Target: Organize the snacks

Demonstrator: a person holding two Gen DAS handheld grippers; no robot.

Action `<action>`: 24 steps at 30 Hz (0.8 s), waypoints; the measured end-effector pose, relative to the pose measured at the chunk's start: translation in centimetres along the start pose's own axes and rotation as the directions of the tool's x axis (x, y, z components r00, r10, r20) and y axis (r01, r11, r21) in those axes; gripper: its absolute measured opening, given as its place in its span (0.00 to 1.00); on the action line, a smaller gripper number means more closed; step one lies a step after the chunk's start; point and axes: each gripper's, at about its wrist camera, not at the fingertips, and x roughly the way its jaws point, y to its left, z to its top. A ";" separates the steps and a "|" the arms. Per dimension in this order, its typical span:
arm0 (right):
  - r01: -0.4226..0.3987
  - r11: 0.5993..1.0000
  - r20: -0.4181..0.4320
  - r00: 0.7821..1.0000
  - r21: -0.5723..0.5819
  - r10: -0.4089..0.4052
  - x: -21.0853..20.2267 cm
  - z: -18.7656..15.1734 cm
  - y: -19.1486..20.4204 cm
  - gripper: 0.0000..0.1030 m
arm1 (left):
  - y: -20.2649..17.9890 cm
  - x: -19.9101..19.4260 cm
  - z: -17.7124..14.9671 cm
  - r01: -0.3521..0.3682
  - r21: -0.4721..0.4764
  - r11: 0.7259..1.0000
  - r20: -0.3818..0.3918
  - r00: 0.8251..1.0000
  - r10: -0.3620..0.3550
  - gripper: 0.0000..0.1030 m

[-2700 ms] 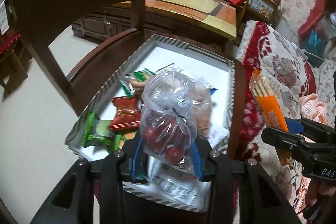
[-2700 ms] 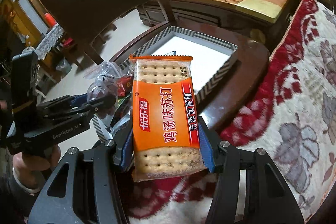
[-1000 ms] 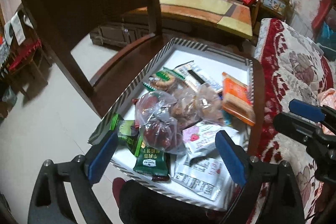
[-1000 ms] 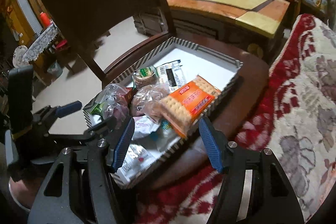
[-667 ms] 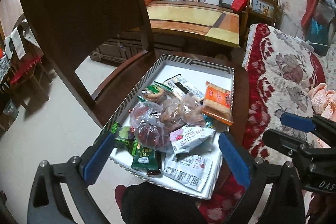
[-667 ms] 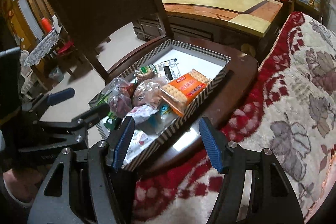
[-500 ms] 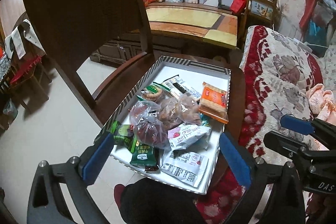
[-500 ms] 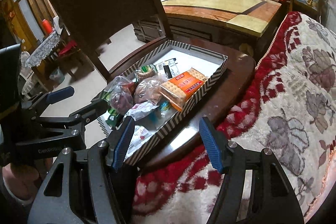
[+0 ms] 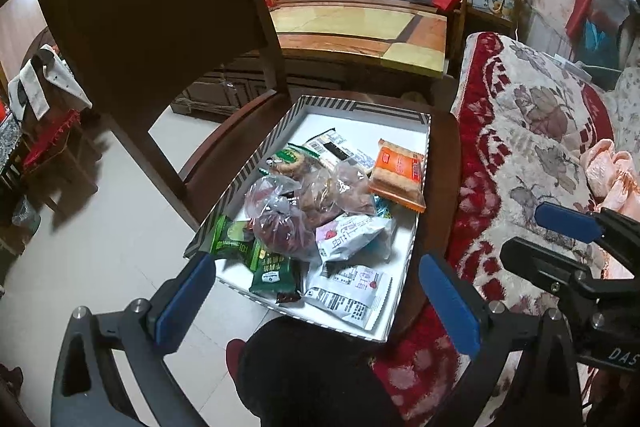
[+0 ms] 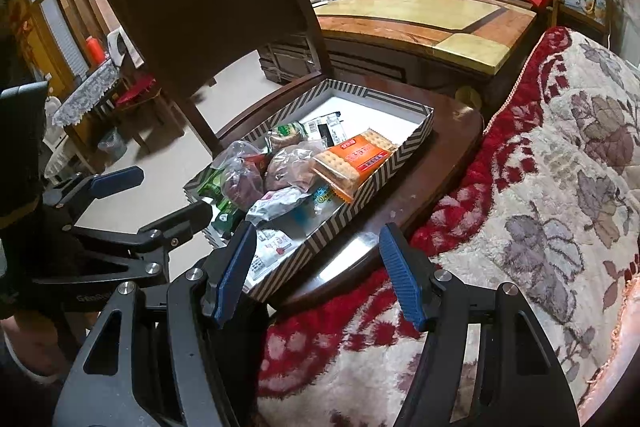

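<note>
Both grippers are held wide apart with nothing gripped: left gripper (image 9: 316, 291) at lower centre, right gripper (image 10: 320, 267) at lower centre. Snacks, including a cracker pack (image 9: 400, 173), are piled in the striped box (image 9: 360, 105) at frame centre, on a chair (image 9: 224, 155).

striped box (image 9: 362, 105) on chair seat (image 9: 224, 151)
</note>
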 end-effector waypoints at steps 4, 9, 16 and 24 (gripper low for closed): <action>0.005 1.000 -0.005 1.000 -0.014 -0.005 0.0 -0.1 0.4 0.62 | 0.2 0.0 -0.1 0.010 -0.009 1.000 -0.002 1.000 -0.010 1.00; 0.006 1.000 -0.018 1.000 -0.014 -0.007 0.4 -0.3 0.6 0.62 | 0.5 0.2 -0.2 0.019 -0.024 1.000 -0.008 1.000 -0.020 1.00; 0.010 1.000 -0.025 1.000 -0.007 -0.010 0.4 -0.6 0.4 0.62 | 0.2 0.1 -0.3 0.022 -0.009 1.000 0.017 1.000 -0.021 1.00; 0.020 1.000 -0.022 1.000 0.014 -0.020 -0.2 -1.1 -0.6 0.62 | -1.3 -0.5 0.0 0.056 0.021 0.998 0.035 0.998 -0.057 1.00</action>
